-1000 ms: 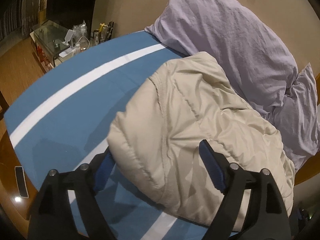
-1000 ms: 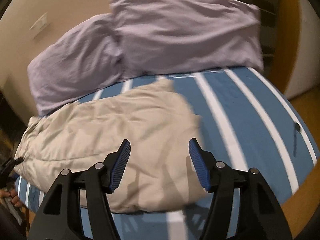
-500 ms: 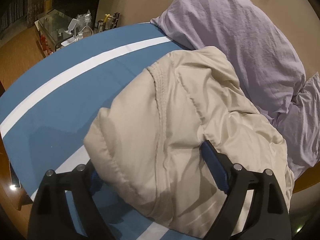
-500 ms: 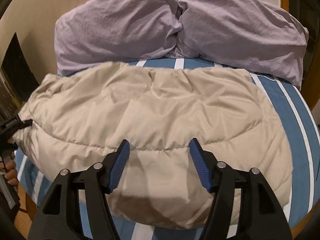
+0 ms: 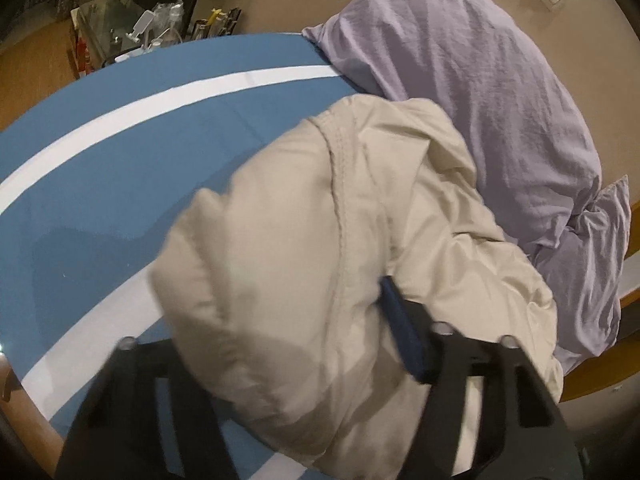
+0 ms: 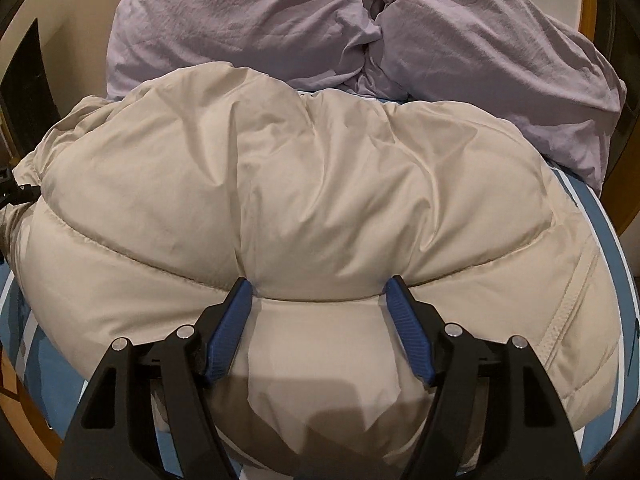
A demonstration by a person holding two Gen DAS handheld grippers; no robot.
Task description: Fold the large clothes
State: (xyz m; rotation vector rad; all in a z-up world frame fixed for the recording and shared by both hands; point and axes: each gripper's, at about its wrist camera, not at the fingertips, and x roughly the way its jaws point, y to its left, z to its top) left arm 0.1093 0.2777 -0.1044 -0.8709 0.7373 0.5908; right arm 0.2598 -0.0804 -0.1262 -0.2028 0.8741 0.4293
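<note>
Beige puffer jacket (image 6: 320, 184) lying bundled on the blue, white-striped bed (image 5: 120, 168), its far edge against the lilac pillows (image 6: 460, 40). I read this as the gathering stage of the fold, both tools pressed into the padding to take a hold. My right hand-held gripper (image 6: 320, 300) has its jaws apart, the blue pads (image 6: 404, 320) sunk into the quilted panel on either side of a stitched seam, a bulge of fabric between them. My left hand-held gripper (image 5: 280, 320) sits at the jacket's near end; fabric covers one finger, so I cannot tell whether it is clamped or merely pushed in. The next move, in my judgement, calls for closing on a full thickness of padding, since the slick, springy shell may slip out.
</note>
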